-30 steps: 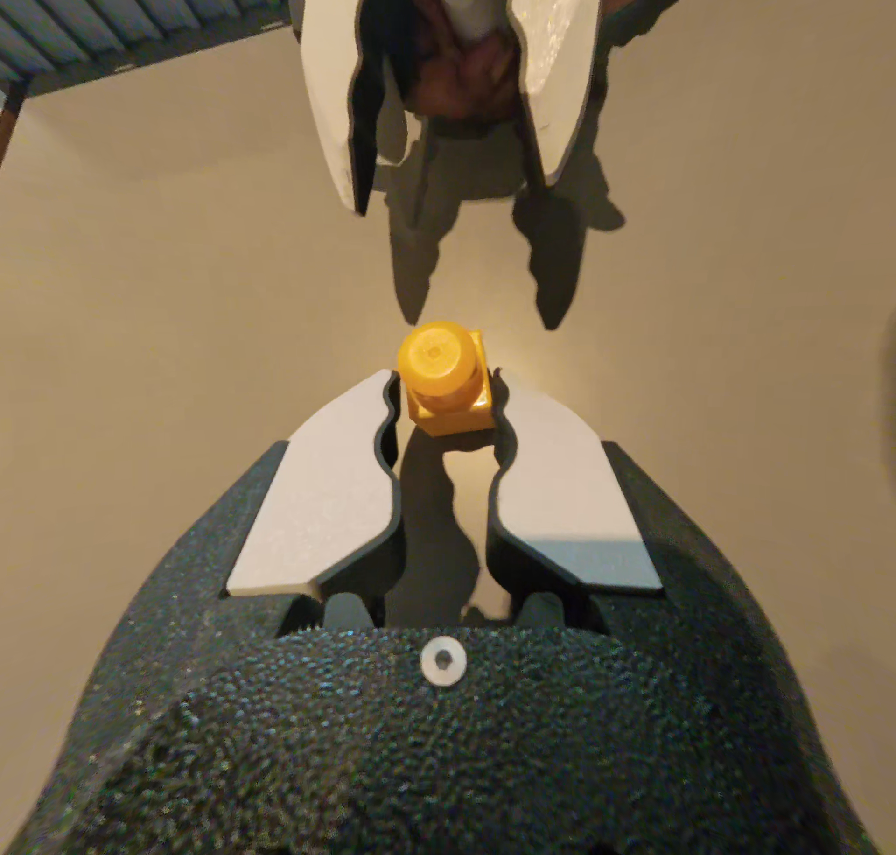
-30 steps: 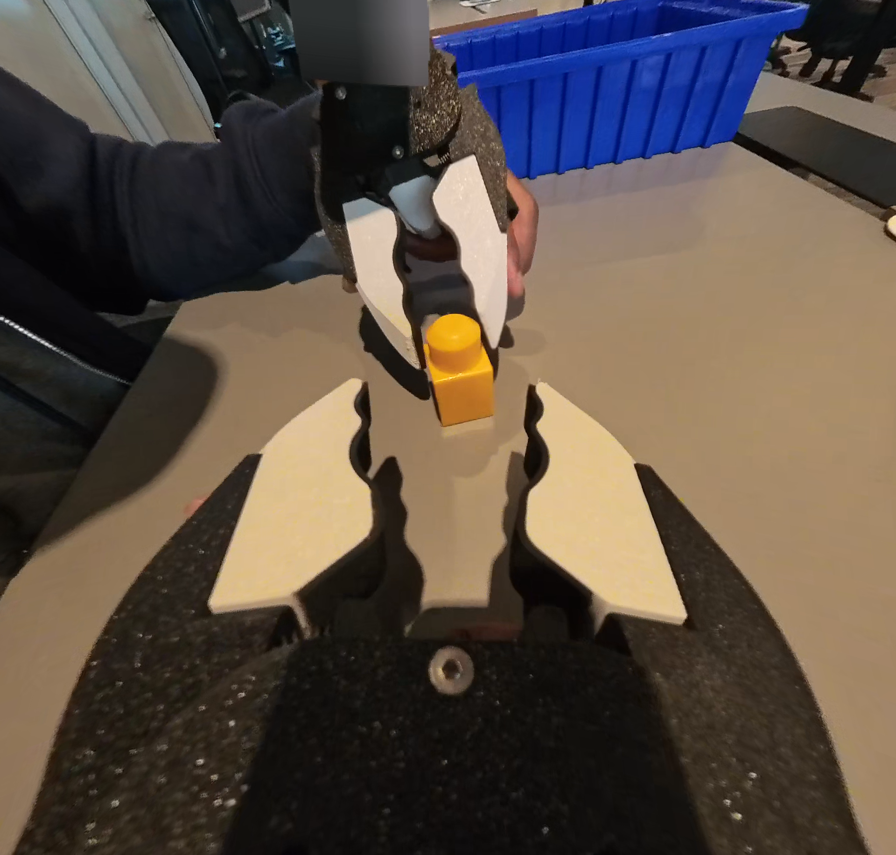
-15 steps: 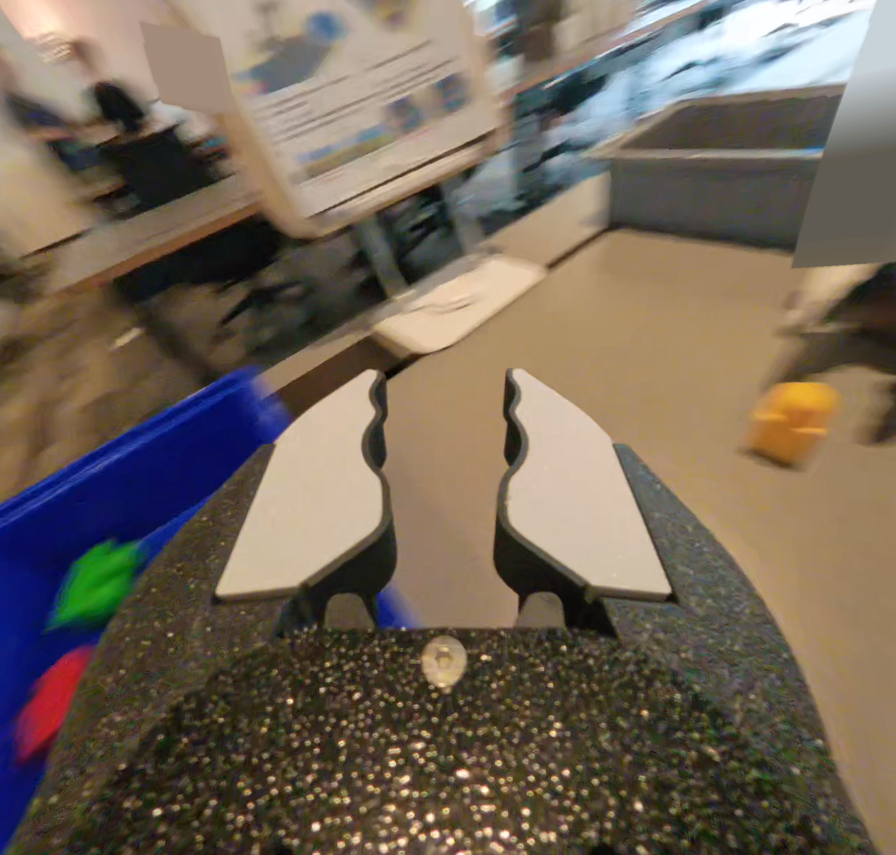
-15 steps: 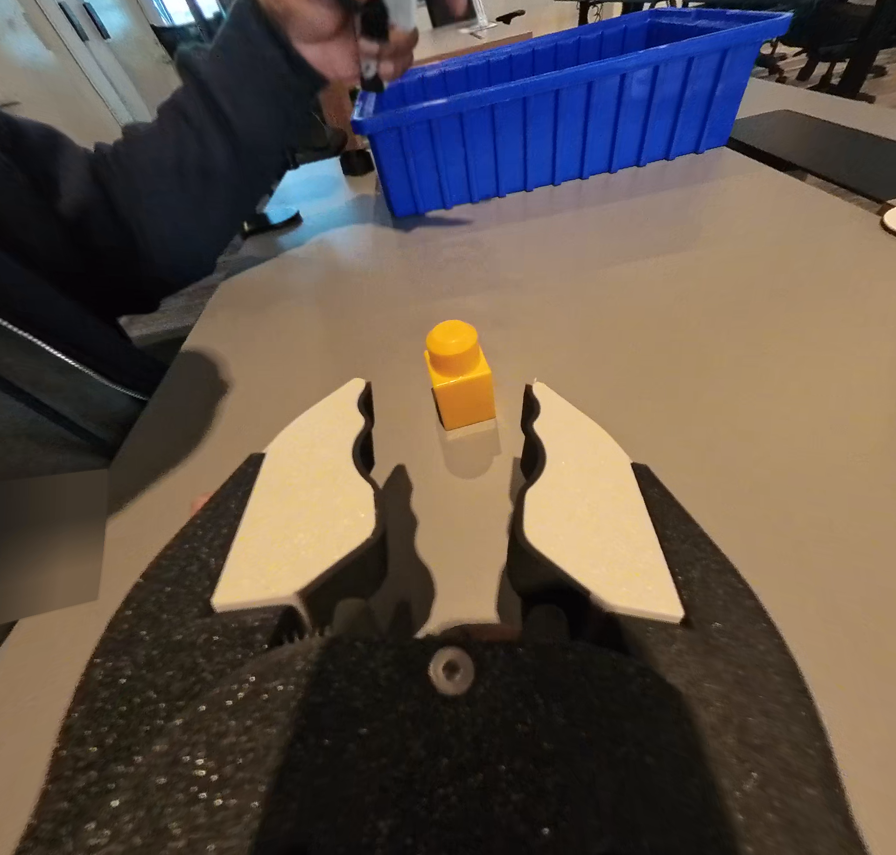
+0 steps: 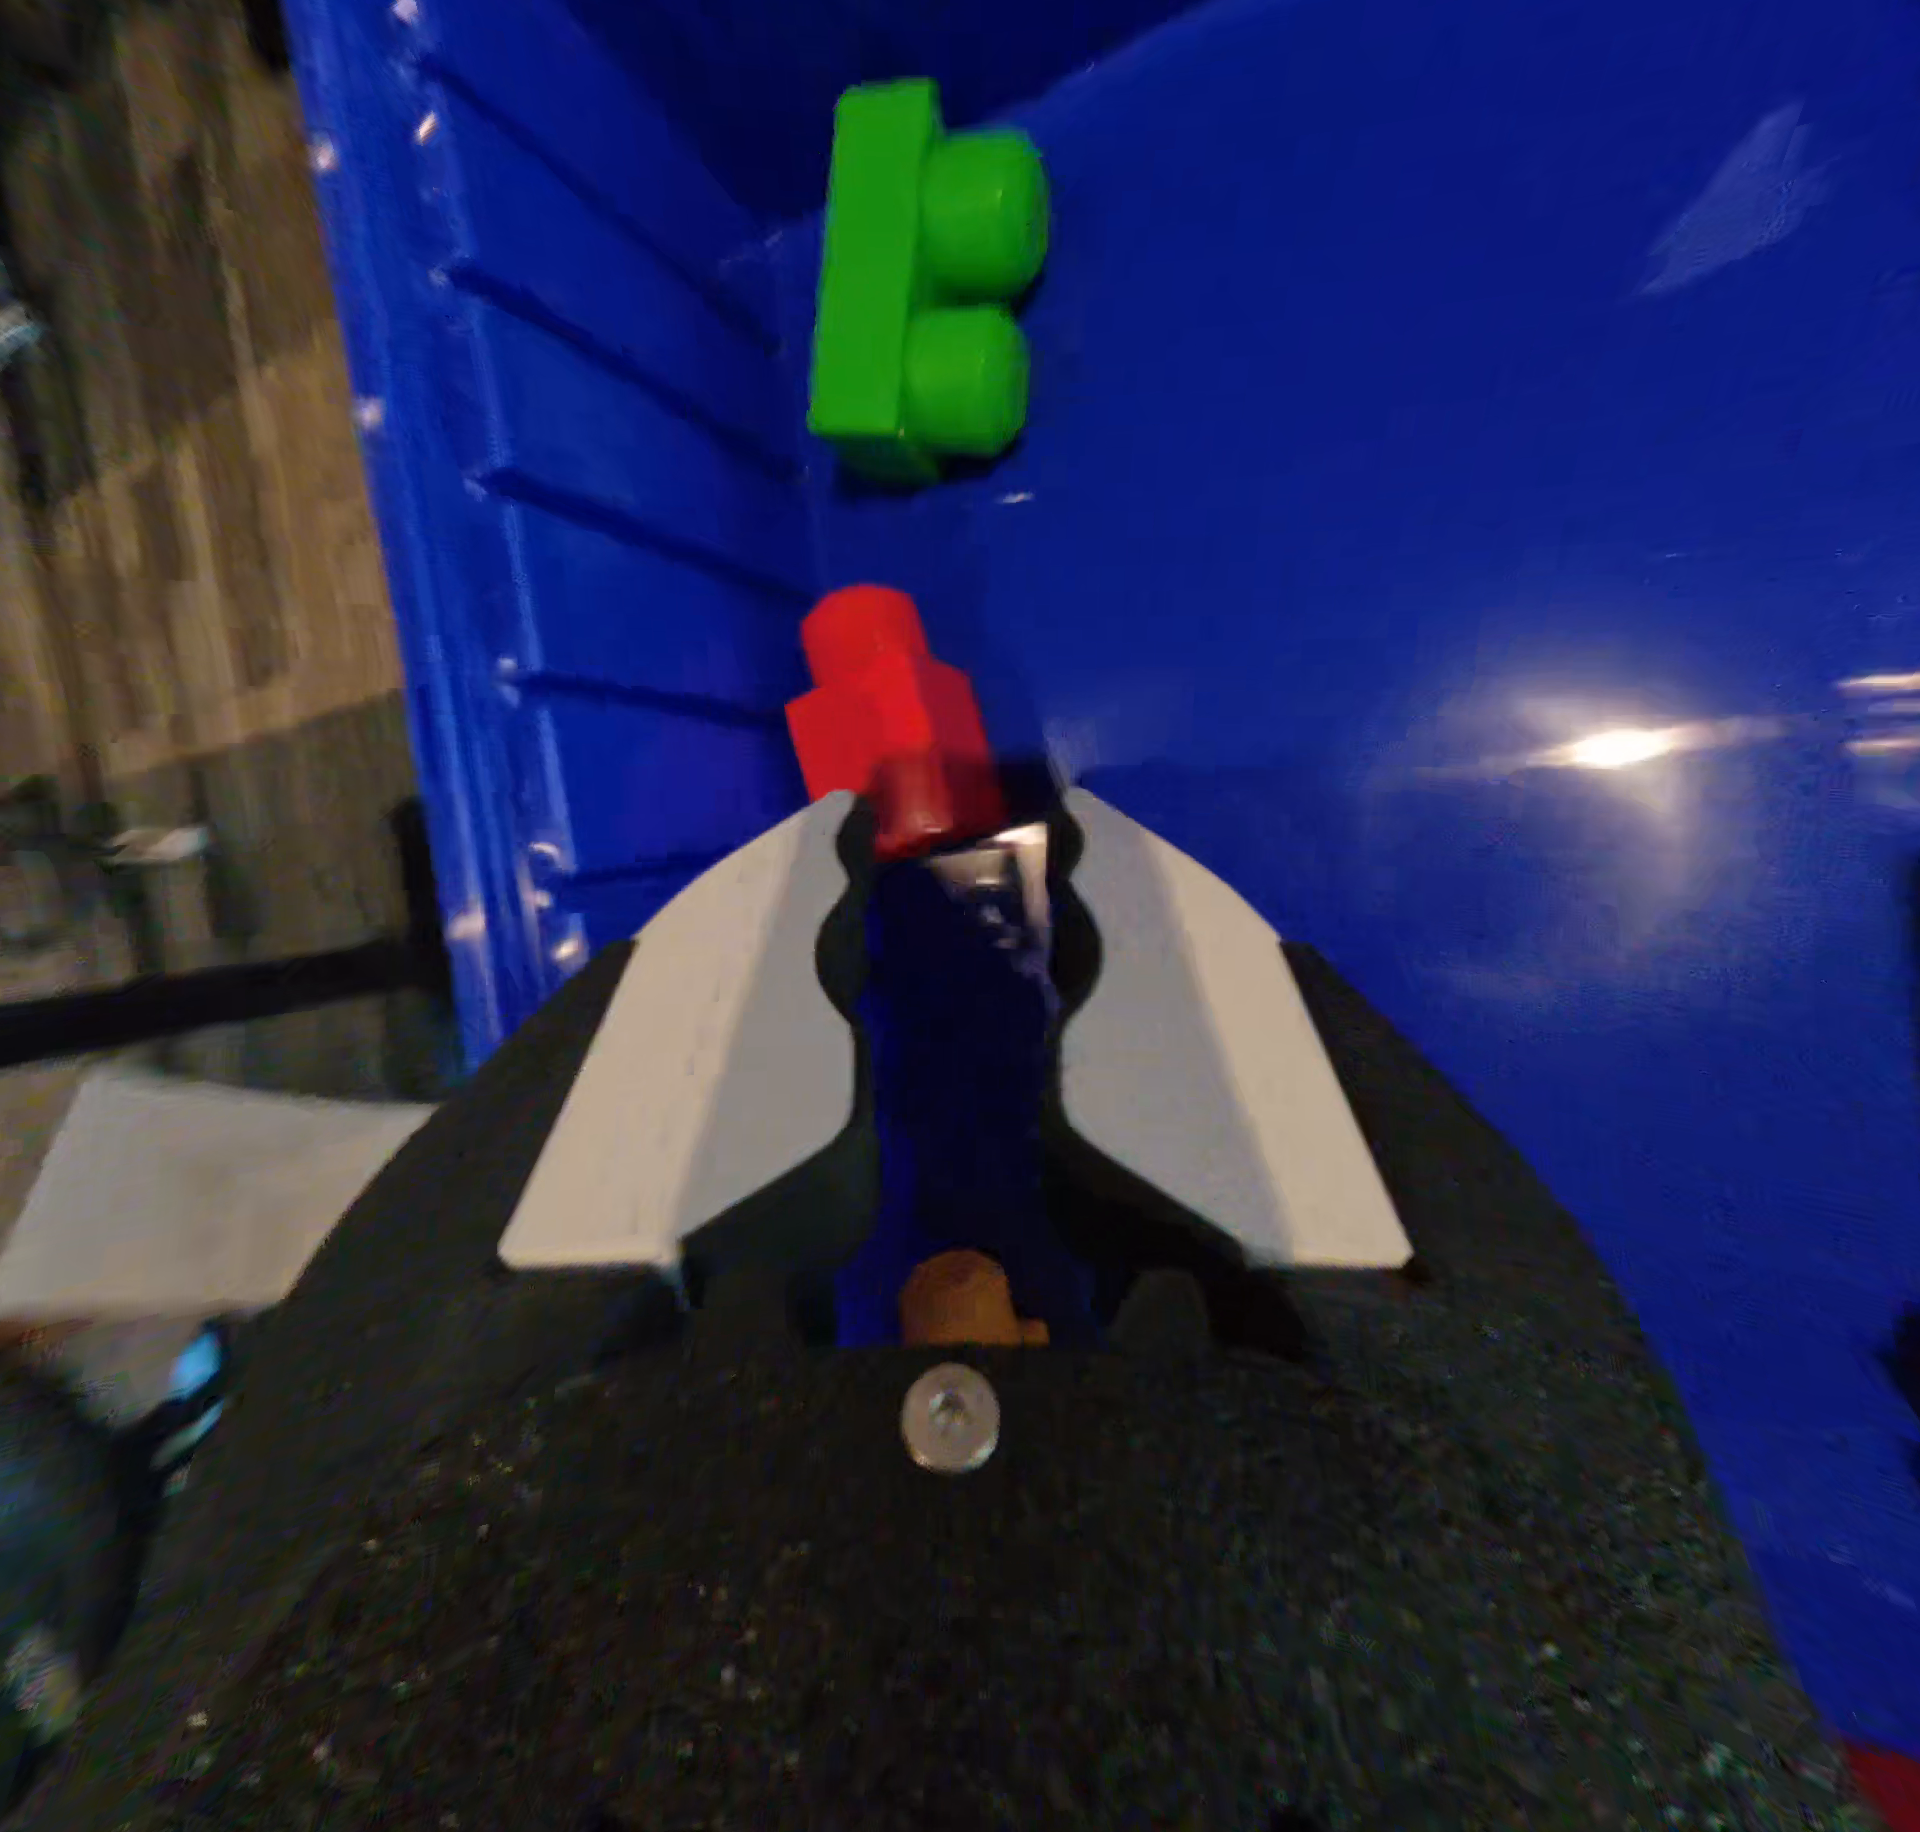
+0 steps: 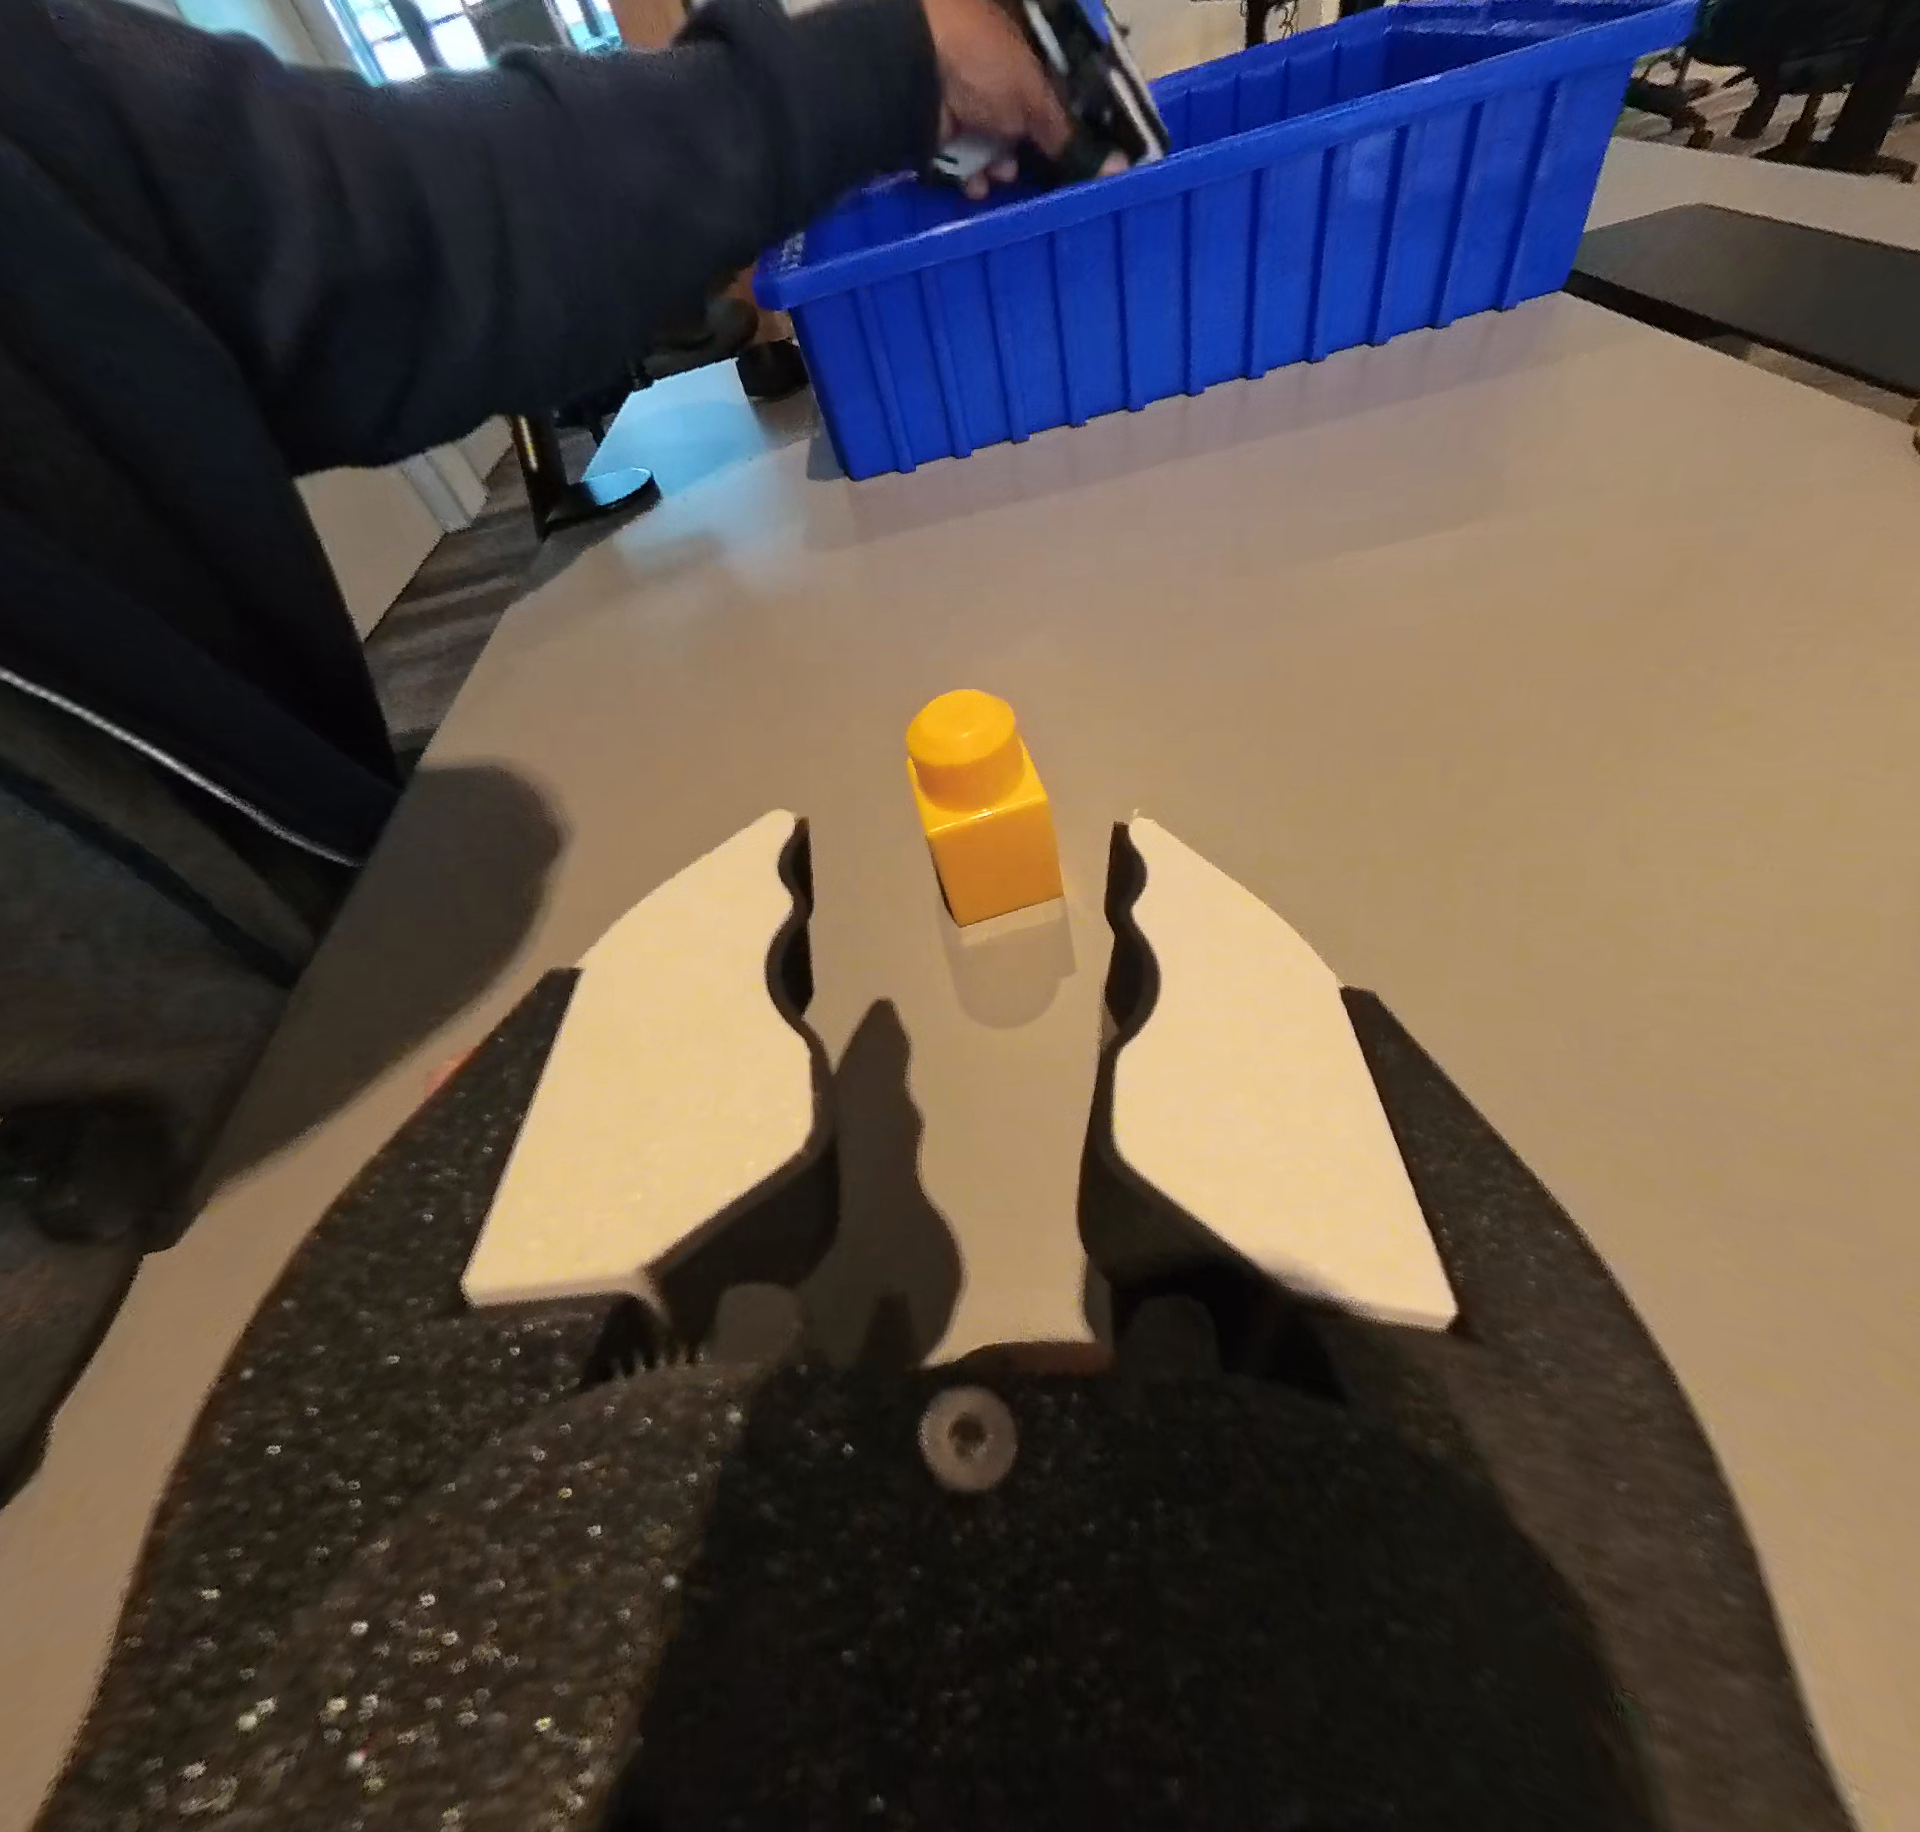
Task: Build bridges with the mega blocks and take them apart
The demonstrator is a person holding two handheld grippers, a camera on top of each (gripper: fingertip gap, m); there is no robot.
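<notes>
While the left gripper [image 5: 951,806] reaches down into the blue bin [image 5: 1455,535], its jaws stand narrowly parted, with a red block [image 5: 883,722] at their tips; whether they touch it cannot be told through the blur. A green two-stud block [image 5: 920,286] lies farther along the bin floor, close to the ribbed wall. An orange-brown object shows low between the jaws, too small to identify.

On the grey surface [image 6: 1455,743], a single yellow block [image 6: 982,811] stands upright, stud on top. The right gripper [image 6: 961,842] rests low before it, jaws wide and empty, the block just beyond and between their tips without contact. The bin sits at the far end of the surface, and the person's dark sleeve [image 6: 520,224] extends over its near left corner, the hand [image 6: 987,89] holding the left gripper inside it.

Judged from this layout, the task is at an early stage: one block, likely a first pillar, is placed; no span or second support exists. Fetching the remaining blocks, assembling the bridge and then dismantling it all remain.
</notes>
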